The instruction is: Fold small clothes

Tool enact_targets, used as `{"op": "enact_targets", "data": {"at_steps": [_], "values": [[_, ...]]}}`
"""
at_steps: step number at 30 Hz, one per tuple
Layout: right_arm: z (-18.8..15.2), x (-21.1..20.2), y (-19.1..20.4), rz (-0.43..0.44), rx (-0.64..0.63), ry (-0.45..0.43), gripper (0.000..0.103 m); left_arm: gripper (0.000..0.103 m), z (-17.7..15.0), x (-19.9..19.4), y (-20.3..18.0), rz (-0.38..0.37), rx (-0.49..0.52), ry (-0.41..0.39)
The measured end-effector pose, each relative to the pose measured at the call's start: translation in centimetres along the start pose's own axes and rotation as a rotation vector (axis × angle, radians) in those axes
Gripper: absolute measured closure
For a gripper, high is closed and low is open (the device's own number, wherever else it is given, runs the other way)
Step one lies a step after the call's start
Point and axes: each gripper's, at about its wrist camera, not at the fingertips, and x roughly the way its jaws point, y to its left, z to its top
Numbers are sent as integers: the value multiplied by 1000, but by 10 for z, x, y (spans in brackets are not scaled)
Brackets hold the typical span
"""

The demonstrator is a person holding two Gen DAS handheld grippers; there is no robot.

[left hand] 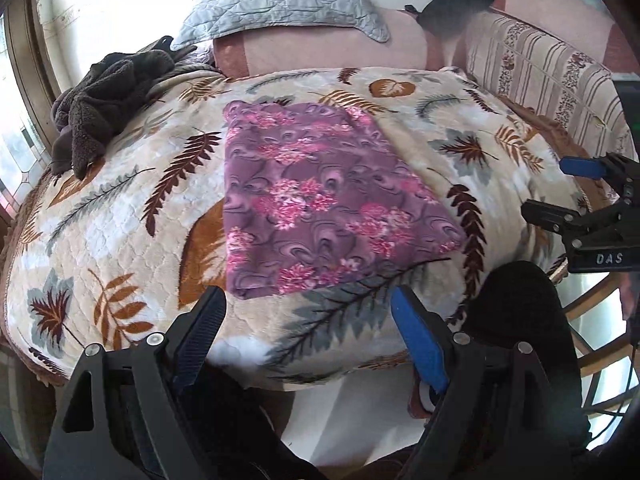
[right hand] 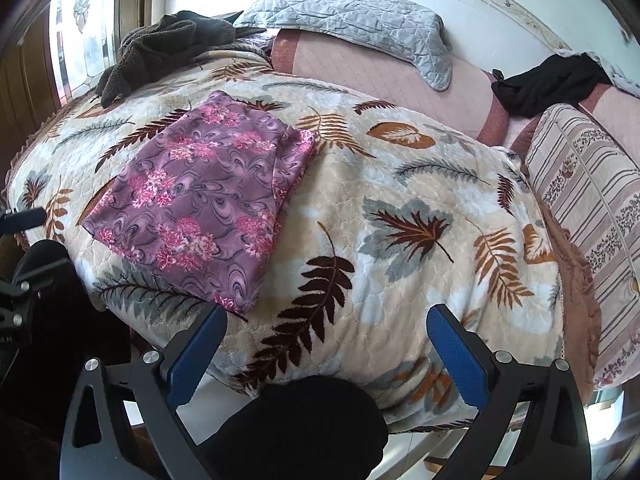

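A purple cloth with pink flowers (left hand: 320, 200) lies folded flat on a leaf-patterned blanket (left hand: 120, 220). It also shows in the right wrist view (right hand: 200, 196), up and to the left. My left gripper (left hand: 308, 304) is open and empty, just short of the cloth's near edge. My right gripper (right hand: 328, 320) is open and empty, hovering over the blanket (right hand: 400, 220) to the right of the cloth's near corner. The right gripper also appears at the right edge of the left wrist view (left hand: 560, 188).
A dark grey fleece garment (left hand: 104, 100) lies heaped at the blanket's far left corner. A grey quilted pillow (left hand: 280, 4) and a black garment (right hand: 552, 80) lie at the back. A striped cushion (right hand: 592, 208) stands at the right.
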Motion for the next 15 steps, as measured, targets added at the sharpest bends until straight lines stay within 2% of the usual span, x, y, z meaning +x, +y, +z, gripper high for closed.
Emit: {"op": "enact_targets", "data": {"at_steps": [15], "values": [[-4, -4, -8, -7, 35, -1, 2, 18, -2, 2, -30, -45, 39, 16]]}}
